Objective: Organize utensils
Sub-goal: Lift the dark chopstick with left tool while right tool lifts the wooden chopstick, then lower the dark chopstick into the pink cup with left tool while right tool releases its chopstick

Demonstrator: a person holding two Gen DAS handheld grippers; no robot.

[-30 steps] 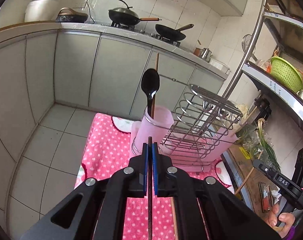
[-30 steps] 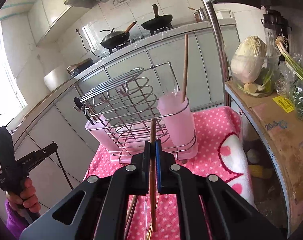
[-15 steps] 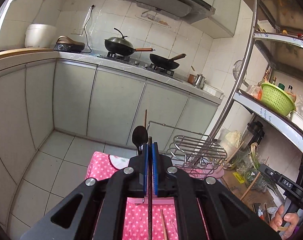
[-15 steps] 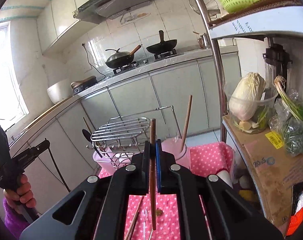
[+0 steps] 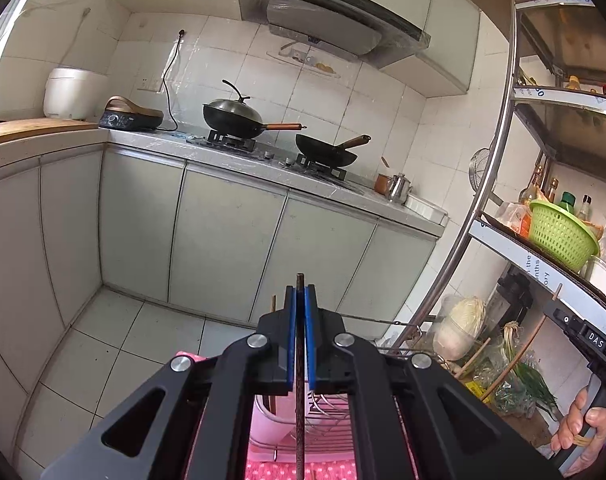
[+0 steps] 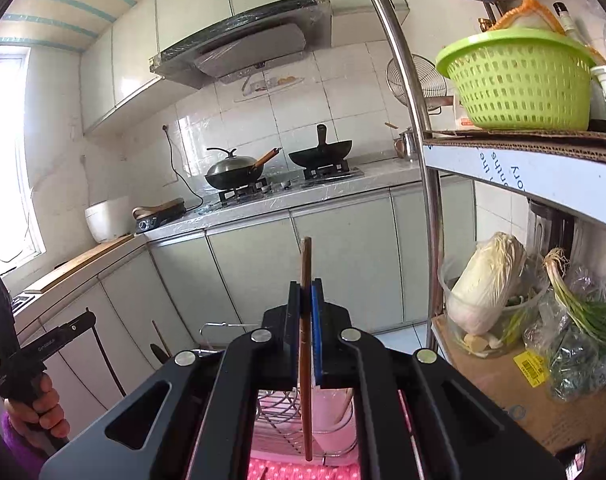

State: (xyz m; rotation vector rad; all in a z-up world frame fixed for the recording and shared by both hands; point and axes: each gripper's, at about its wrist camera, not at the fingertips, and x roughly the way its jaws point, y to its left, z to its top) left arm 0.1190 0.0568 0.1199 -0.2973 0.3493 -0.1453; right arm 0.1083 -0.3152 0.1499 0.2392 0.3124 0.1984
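My left gripper (image 5: 300,292) is shut on a thin dark chopstick (image 5: 300,420) that hangs upright through its blue pads. My right gripper (image 6: 306,286) is shut on a brown wooden chopstick (image 6: 307,408), also upright. Both are held high above the pink cup (image 6: 331,412) and the wire rack (image 6: 277,408), which show only through the gaps in the gripper frames. A pink dotted cloth (image 5: 335,470) lies under them. A black spoon (image 6: 158,350) sticks up at the rack's left end. The right wrist view shows the left gripper (image 6: 88,319) at far left, gripped by a hand (image 6: 43,404).
A metal shelf unit (image 6: 415,128) stands close on the right with a green basket (image 6: 519,76), a cabbage (image 6: 487,284), scallions and a cardboard box (image 6: 503,384). Across the tiled floor is a counter (image 5: 231,156) with two woks (image 5: 231,118) on a stove.
Both grippers have risen with their chopsticks and tilted up toward level. The rack, cup and cloth have dropped from mid-frame to the bottom edge, mostly hidden behind the gripper frames.
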